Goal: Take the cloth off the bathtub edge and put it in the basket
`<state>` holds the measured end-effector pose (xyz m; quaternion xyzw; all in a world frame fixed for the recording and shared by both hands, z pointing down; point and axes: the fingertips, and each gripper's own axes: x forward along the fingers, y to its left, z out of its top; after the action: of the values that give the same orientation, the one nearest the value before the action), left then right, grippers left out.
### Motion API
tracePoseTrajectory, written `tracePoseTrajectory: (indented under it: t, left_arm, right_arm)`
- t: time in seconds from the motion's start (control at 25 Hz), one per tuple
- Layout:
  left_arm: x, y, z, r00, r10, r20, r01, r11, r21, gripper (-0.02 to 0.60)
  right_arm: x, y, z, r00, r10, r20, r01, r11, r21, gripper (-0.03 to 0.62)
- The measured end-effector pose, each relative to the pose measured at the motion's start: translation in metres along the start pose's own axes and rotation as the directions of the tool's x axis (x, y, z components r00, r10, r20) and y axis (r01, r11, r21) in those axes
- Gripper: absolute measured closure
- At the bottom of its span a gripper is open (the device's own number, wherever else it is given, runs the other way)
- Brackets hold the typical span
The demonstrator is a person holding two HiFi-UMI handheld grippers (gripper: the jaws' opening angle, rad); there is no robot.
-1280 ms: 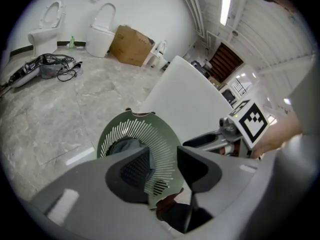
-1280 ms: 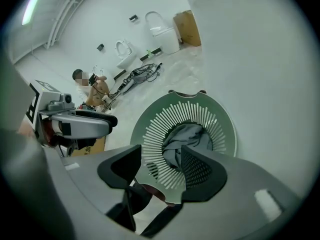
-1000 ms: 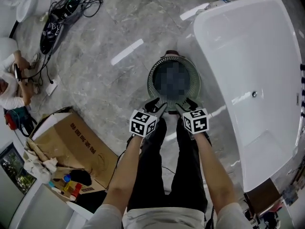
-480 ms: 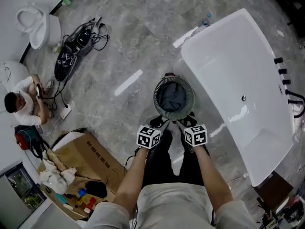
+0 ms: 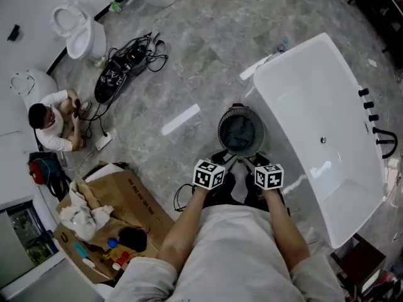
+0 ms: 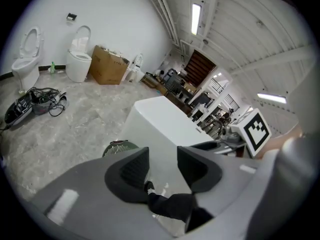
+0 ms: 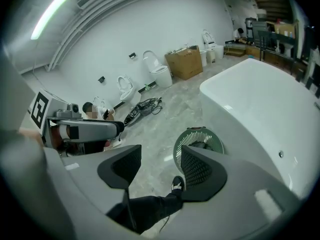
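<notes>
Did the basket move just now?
No. The basket is beside the same end of the bathtub as before, close against its outer wall. Only the view shifted.

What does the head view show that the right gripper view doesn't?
Only the head view: the open cardboard box of rags and clutter on the floor.

Only the right gripper view: the ceiling light strip, and the right hand-held gripper seen close up, jaws apart with nothing between them.

Both: the basket standing beside the white bathtub, the seated person and the tangle of cables on the floor.
</notes>
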<state>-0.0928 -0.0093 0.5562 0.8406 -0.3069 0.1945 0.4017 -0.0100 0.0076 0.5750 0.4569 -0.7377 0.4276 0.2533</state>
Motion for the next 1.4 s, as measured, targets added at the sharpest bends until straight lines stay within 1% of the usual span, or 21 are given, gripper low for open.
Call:
tracePoseTrajectory:
  t: [0.08, 0.2, 0.32, 0.4, 0.44, 0.68, 0.84, 0.96, 1.0, 1.08, 1.16, 1.4]
  left_arm:
    - [-0.013, -0.009, 0.005, 1.000, -0.001, 0.009, 0.001, 1.000, 0.003, 0.357]
    - [-0.030, -0.019, 0.005, 1.000, -0.007, 0.012, 0.007, 0.999, 0.038, 0.357]
    - [-0.036, -0.020, -0.002, 1.000, -0.013, -0.027, 0.016, 0.992, 0.122, 0.357]
    - [-0.034, -0.020, -0.011, 0.998, -0.012, -0.067, 0.024, 0.984, 0.179, 0.357]
    - [-0.034, -0.020, -0.015, 0.997, -0.014, -0.080, 0.029, 0.981, 0.190, 0.357]
    - [-0.041, -0.009, -0.015, 0.997, 0.006, -0.075, 0.007, 0.986, 0.164, 0.357]
    - [-0.042, -0.008, -0.013, 0.998, -0.003, -0.057, 0.010, 0.991, 0.130, 0.359]
    - [-0.041, -0.008, -0.009, 0.999, -0.009, -0.042, 0.014, 0.994, 0.105, 0.391]
    - [-0.040, -0.008, -0.009, 0.999, -0.006, -0.037, 0.010, 0.995, 0.100, 0.417]
    - [-0.039, -0.009, -0.008, 1.000, -0.003, -0.031, 0.006, 0.995, 0.098, 0.437]
    - [-0.039, -0.010, -0.008, 0.999, -0.004, -0.035, 0.007, 0.995, 0.104, 0.457]
    - [-0.038, -0.016, -0.010, 0.999, -0.024, -0.043, 0.029, 0.992, 0.127, 0.516]
  right_arm:
    - [-0.009, 0.013, 0.002, 1.000, 0.013, 0.008, -0.013, 1.000, -0.006, 0.370]
    - [-0.019, 0.032, 0.003, 0.999, 0.028, 0.018, -0.027, 0.998, -0.054, 0.370]
    - [-0.017, 0.037, 0.009, 0.999, 0.028, 0.027, -0.025, 0.996, -0.089, 0.370]
    - [-0.016, 0.036, 0.013, 0.999, 0.024, 0.040, -0.020, 0.996, -0.085, 0.370]
    - [-0.017, 0.036, 0.012, 0.999, 0.022, 0.046, -0.018, 0.997, -0.079, 0.370]
    - [-0.013, 0.039, 0.002, 0.999, 0.018, 0.038, -0.016, 0.998, -0.067, 0.370]
    - [-0.015, 0.036, -0.003, 1.000, 0.008, 0.029, -0.006, 0.997, -0.079, 0.372]
    - [-0.017, 0.034, -0.004, 1.000, 0.003, 0.023, -0.002, 0.996, -0.084, 0.373]
    - [-0.019, 0.032, -0.005, 1.000, 0.000, 0.022, 0.002, 0.996, -0.084, 0.384]
    - [-0.021, 0.027, -0.006, 1.000, -0.013, 0.025, 0.015, 0.997, -0.079, 0.409]
    - [-0.022, 0.023, -0.007, 0.999, -0.028, 0.030, 0.030, 0.997, -0.065, 0.457]
    - [-0.024, 0.017, -0.011, 0.998, -0.058, 0.029, 0.059, 0.997, -0.043, 0.520]
